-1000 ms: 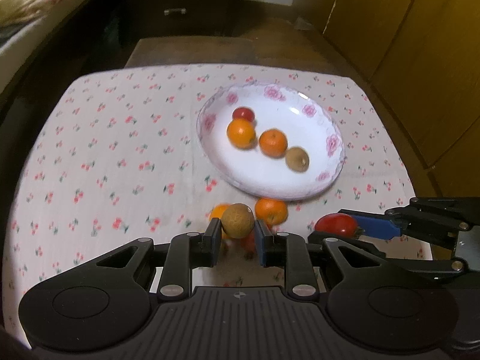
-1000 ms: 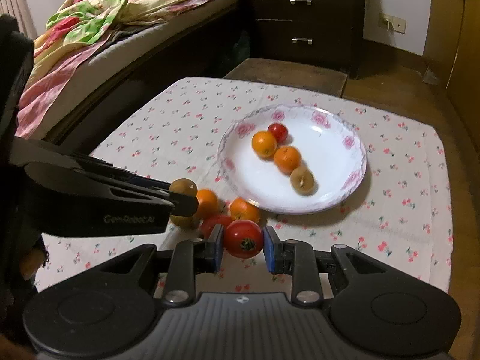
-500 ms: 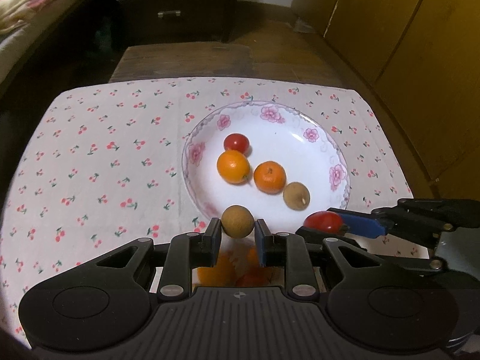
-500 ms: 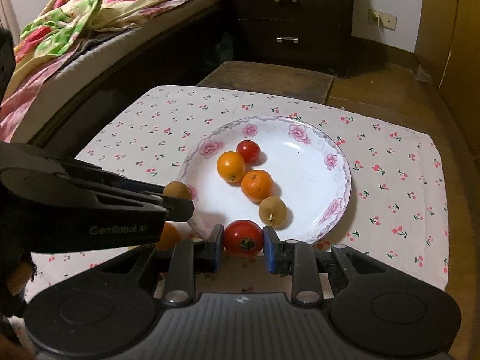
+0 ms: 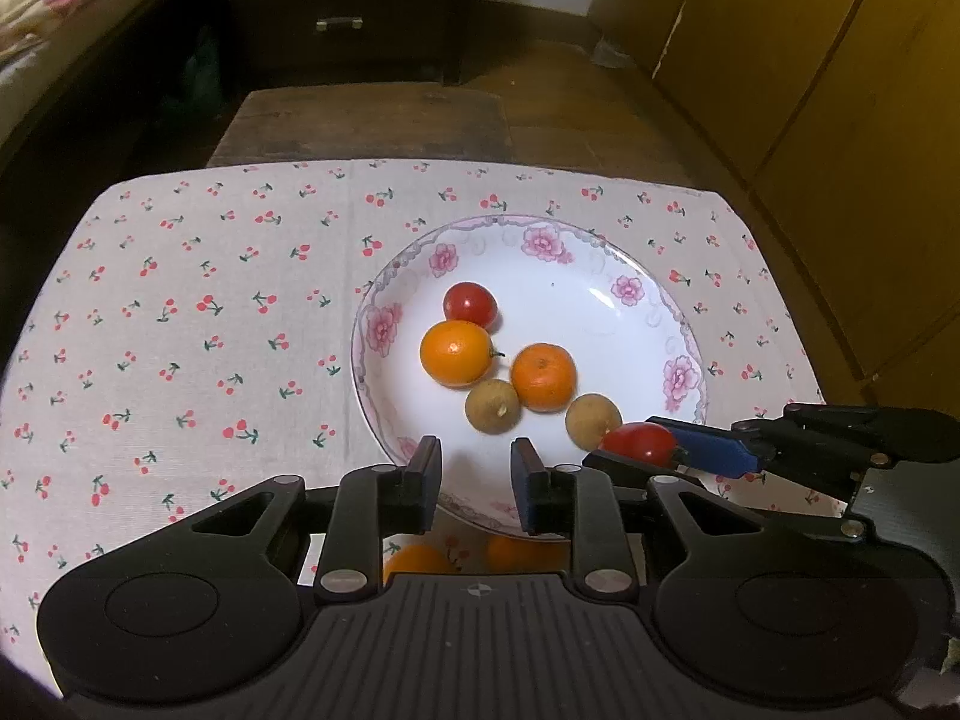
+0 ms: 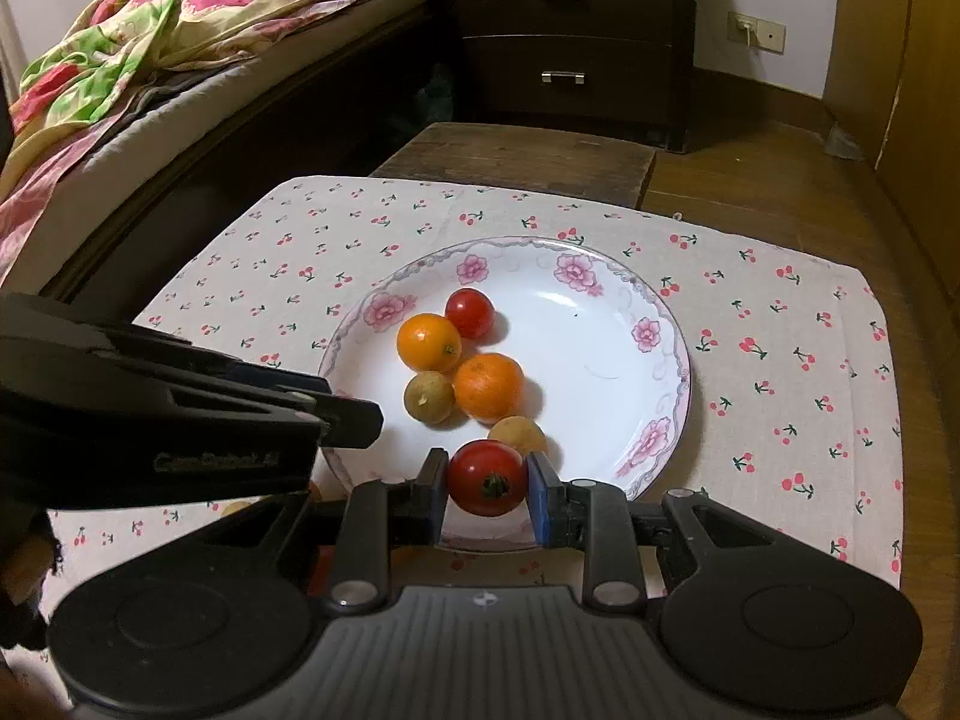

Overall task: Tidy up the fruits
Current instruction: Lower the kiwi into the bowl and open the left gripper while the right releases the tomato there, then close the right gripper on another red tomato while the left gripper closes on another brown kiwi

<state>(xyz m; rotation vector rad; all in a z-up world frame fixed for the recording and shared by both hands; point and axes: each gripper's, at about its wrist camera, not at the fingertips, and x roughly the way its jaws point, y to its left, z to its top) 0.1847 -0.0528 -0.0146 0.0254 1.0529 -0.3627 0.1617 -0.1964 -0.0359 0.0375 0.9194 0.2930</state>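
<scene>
Left gripper (image 5: 474, 483): jaws parted, nothing between them; poised over the near rim of the plate (image 5: 600, 240).
Right gripper (image 6: 487, 495): clamped on a red tomato (image 6: 486, 478), held over the plate's near edge.
Loose fruit: two oranges (image 5: 420, 558) on the cloth under the left tool, short of the plate.
Plate contents: small tomato (image 5: 471, 305), two oranges, two brown round fruits (image 5: 492, 406); the nearer brown one (image 6: 517, 433) sits just beyond the held tomato.
Step in hand: judged to be setting the tomato down. Carry it toward the bare white area on the plate's right (image 6: 600, 360), lower close, then part the jaws, so it neither rolls nor knocks the cluster.
Edges: tablecloth (image 6: 780, 360) ends near the plate on the right; a roll-off is possible.
Open room: bare cloth wide on the left (image 5: 180, 330); the grippers sit close, so move one at a time.
</scene>
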